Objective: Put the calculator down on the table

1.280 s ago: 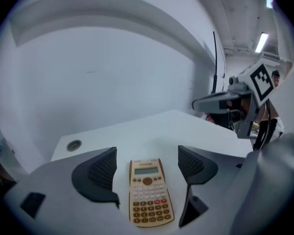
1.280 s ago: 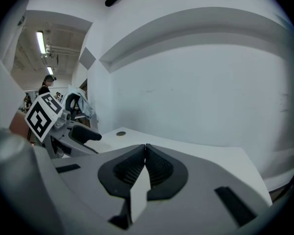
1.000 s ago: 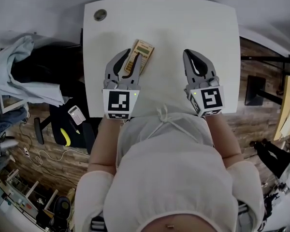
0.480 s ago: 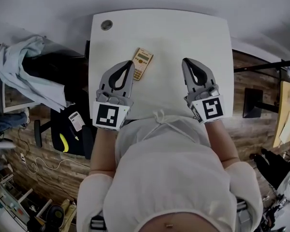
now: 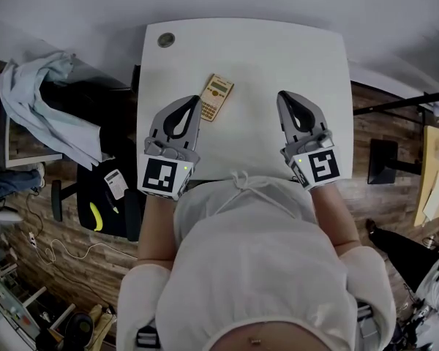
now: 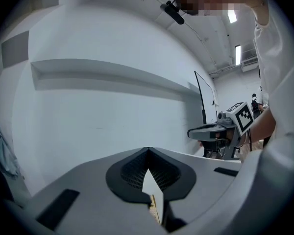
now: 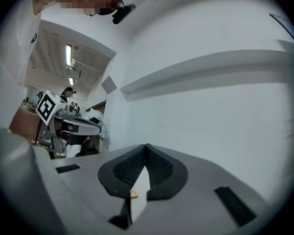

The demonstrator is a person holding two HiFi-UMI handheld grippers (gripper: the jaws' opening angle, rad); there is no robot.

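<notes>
The tan calculator point(image 5: 217, 97) is lying flat on the white surface point(image 5: 278, 57), abt 10 o'clock from the surface's middle. Its screen end is pointing to 1 o'clock. No tongs are pinching it. The left tongs point(image 5: 194, 102) are hanging just beside it, at 7 o'clock from it. Their two tips are pressed together w/ nothing btw them. The right tongs point(image 5: 284, 96) are hovering at 3 o'clock from the calculator, well apart from it. Their tips are pressed together too & are empty. Both tongs are pointing to 12 o'clock, away from the person's white top point(image 5: 256, 254). A round grey cap point(image 5: 166, 39) is sitting in the surface's 11 o'clock corner. A pale blue cloth point(image 5: 36, 101) is lying off the surface at 9 o'clock.
</notes>
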